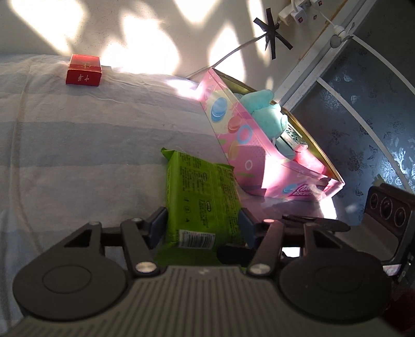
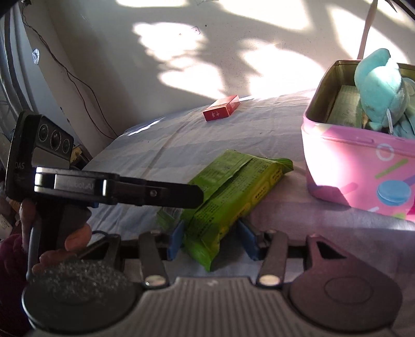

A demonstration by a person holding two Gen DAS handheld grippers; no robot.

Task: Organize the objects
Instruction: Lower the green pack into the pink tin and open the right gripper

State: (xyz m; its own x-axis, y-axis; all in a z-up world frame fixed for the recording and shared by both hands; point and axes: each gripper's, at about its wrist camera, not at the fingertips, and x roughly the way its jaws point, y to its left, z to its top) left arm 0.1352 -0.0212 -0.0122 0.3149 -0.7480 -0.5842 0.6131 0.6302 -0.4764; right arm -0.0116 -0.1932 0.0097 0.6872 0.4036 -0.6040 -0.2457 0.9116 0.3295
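Note:
A green packet [image 1: 199, 191] lies on the striped sheet [image 1: 77, 145], just left of a pink tin [image 1: 233, 129]. My left gripper [image 1: 203, 226] has its blue pads pressed against the packet's two long sides at the near end. In the right wrist view the same packet [image 2: 233, 191] has its other end between the blue pads of my right gripper [image 2: 212, 239]. A gap shows at the right pad, so that gripper is open. One left finger [image 2: 181, 193] reaches in from the left over the packet. A small red box [image 1: 83, 70] sits far back by the wall.
A teal plush toy [image 2: 381, 85] and other items fill the pink tin [image 2: 363, 168]. A hand [image 2: 52, 248] holds the left gripper's handle. Behind the bed is a sunlit wall with a power strip [image 1: 298, 13] and cable. A patterned glass panel [image 1: 363, 129] stands at the right.

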